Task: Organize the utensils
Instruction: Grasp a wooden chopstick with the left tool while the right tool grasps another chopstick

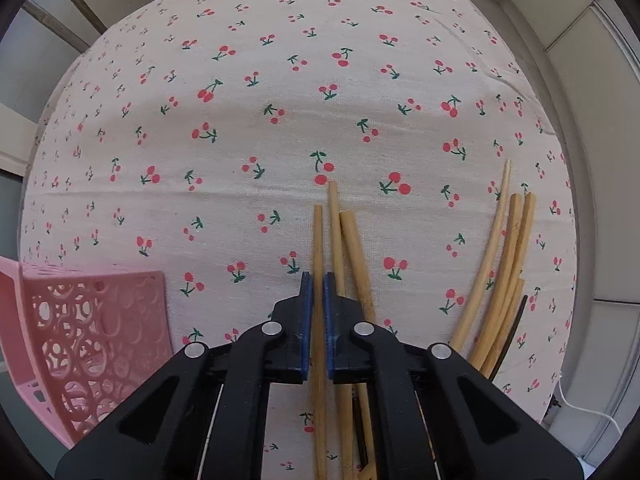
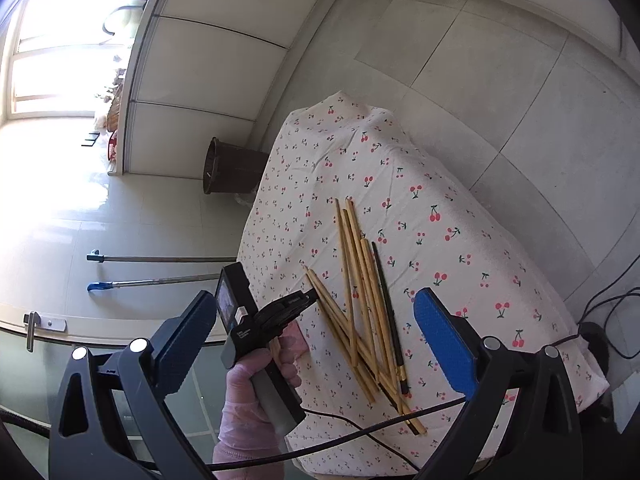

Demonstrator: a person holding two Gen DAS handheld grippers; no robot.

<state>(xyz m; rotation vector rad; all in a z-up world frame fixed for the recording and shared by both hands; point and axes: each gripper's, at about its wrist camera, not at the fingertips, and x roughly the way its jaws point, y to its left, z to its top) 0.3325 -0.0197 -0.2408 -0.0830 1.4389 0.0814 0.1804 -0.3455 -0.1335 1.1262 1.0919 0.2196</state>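
Left tongs [image 1: 318,304] are pinched nearly shut on one bamboo chopstick [image 1: 318,240], bottom centre of the left wrist view, blue pads hugging it from both sides. From that view I can't tell whether it's off the cloth yet. Two more chopsticks [image 1: 346,248] lie right beside it, touching or crossing lower down.

Right tongs [image 2: 316,328] are wide open, bottom of their own view, holding nothing and nowhere near the sticks.

Further out, a second bunch of chopsticks [image 1: 504,272] sits at the right of the left wrist frame, with a dark one [image 1: 516,320] tucked against it. Pink perforated basket [image 1: 88,340] is lower left and looks empty as far as I can see. All on a cherry-print cloth [image 1: 240,120] over the bench.

So progress-wise: basically just starting. Nothing sorted that I can see, the whole pile still loose, first stick just gripped.
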